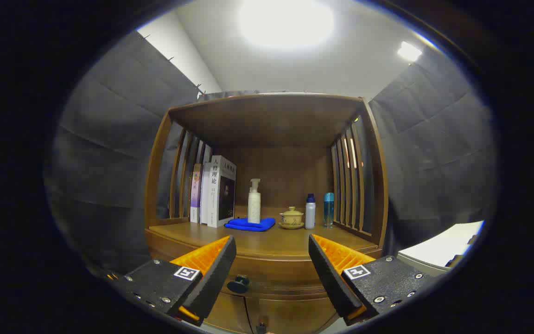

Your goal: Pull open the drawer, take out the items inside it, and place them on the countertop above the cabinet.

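A wooden cabinet stands ahead with its countertop (267, 241) under a slatted wooden hutch. Below the countertop's front edge the drawer front (276, 278) sits closed, with a dark round knob (238, 283) on it. My gripper (271, 269) is open, its orange-and-black fingers (211, 273) spread wide a short way in front of the drawer, with nothing between them. The knob lies just ahead, close to the left finger. The drawer's inside is hidden.
On the countertop stand several books (216, 192) at the left, a white pump bottle (254, 202) on a folded blue cloth (251, 224), a yellow lidded teacup (291, 218), a white bottle (310, 212) and a blue bottle (328, 209). Cabinet doors (267, 315) show below the drawer.
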A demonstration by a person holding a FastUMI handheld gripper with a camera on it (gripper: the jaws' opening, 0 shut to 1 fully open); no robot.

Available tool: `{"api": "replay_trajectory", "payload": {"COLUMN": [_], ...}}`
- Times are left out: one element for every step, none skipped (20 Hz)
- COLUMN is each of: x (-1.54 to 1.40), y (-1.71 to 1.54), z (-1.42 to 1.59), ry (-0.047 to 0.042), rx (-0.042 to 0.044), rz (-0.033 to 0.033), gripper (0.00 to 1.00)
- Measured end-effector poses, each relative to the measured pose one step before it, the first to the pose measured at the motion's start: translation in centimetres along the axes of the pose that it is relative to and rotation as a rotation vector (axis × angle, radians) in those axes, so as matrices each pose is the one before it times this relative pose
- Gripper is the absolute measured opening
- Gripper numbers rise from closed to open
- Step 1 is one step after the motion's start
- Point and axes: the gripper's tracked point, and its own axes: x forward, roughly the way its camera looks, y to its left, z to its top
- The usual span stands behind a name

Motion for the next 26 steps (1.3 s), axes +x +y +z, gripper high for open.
{"api": "replay_trajectory", "payload": {"x": [0.02,-0.013,0.047,-0.028,-0.026,-0.023,-0.051,-0.017,-0.025,0.013,0.041,0.03,-0.043,0.054,-0.004,0.011,0.034,-0.02,0.039,0.017,-0.121,-0.076,-0.052,-0.142,-0.063,-0.016], "y": [-0.533,-0.314,-0.021,-0.063,-0.116,0.035,0.069,0.102,0.222,0.286,0.287,0.189,0.068,0.071,0.054,0.073,0.105,0.05,-0.081,-0.144,0.047,0.068,0.134,0.276,0.341,0.277], "z": [-0.009,-0.109,-0.116,0.009,0.025,0.046,0.025,0.088,0.009,0.062,-0.058,-0.059,-0.137,-0.082,-0.194,-0.043,0.016,-0.061,-0.214,-0.165,-0.148,-0.062,0.122,0.254,0.08,-0.043], "ry": [-0.0037,0.00087,0.00252,0.00338,0.00227,0.0016,0.00053,0.00161,-0.00126,-0.00146,0.00067,0.00284,0.00466,0.00414,0.00431,0.00143,0.00141,0.00122,0.00448,0.00618,0.00703,0.00331,-0.003,-0.00399,-0.00302,0.00112], "rx": [0.0099,0.00908,0.01018,0.00954,0.00668,0.00044,-0.00299,-0.00329,-0.00253,-0.00015,0.00052,-0.00065,-0.00211,-0.00321,-0.00308,-0.00037,-0.00011,-0.00367,-0.00631,-0.00382,-0.00257,0.00132,0.00622,0.00963,0.00748,-0.00068], "rz": [-0.01211,-0.00839,-0.00366,-0.00226,-0.00293,0.0002,0.0001,-0.0002,0.002,0.00493,0.00634,0.00461,0.00138,0.00269,0.00133,0.00115,0.00366,0.00118,-0.00119,-0.00172,0.00079,-0.00089,0.00175,0.00492,0.0065,0.0052], "gripper": [0.97,0.97,0.97,0.97,0.97,0.97,0.97,0.97,0.97,0.97,0.97,0.97,0.97,0.97,0.97,0.97,0.97,0.97,0.97,0.97,0.97,0.97,0.97,0.97,0.97,0.97]}}
